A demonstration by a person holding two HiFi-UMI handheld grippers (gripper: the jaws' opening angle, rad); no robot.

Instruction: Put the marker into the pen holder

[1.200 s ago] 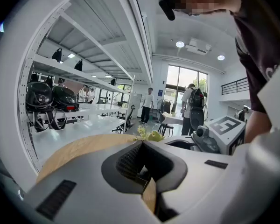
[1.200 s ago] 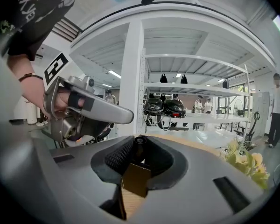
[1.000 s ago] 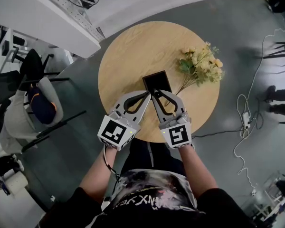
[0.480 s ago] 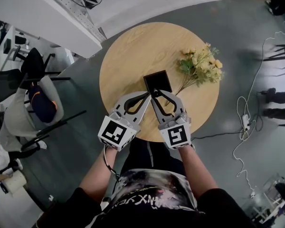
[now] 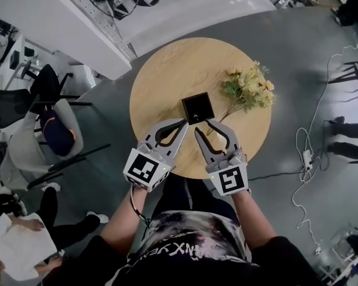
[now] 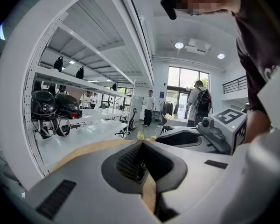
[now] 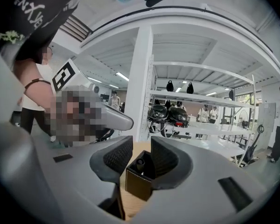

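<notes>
A black square pen holder (image 5: 197, 108) stands on the round wooden table (image 5: 161, 76). In the right gripper view the holder (image 7: 136, 185) sits just beyond the jaws, with the dark marker (image 7: 140, 163) upright inside it. My right gripper (image 5: 203, 126) (image 7: 142, 144) is open; its jaws have just been opening, and nothing is pressed between them. My left gripper (image 5: 184, 123) (image 6: 142, 146) hovers beside the holder's near left corner, jaws together and empty. Both point slightly downward over the table's near side.
A bunch of yellow flowers (image 5: 247, 88) lies on the table right of the holder. Chairs (image 5: 45, 109) stand on the grey floor at left, and cables (image 5: 307, 154) trail at right. White shelving with helmets (image 7: 168, 115) runs behind the table.
The right gripper's jaws have spread apart and it has lifted back from the holder, leaving the marker inside. The left gripper rose a little.
</notes>
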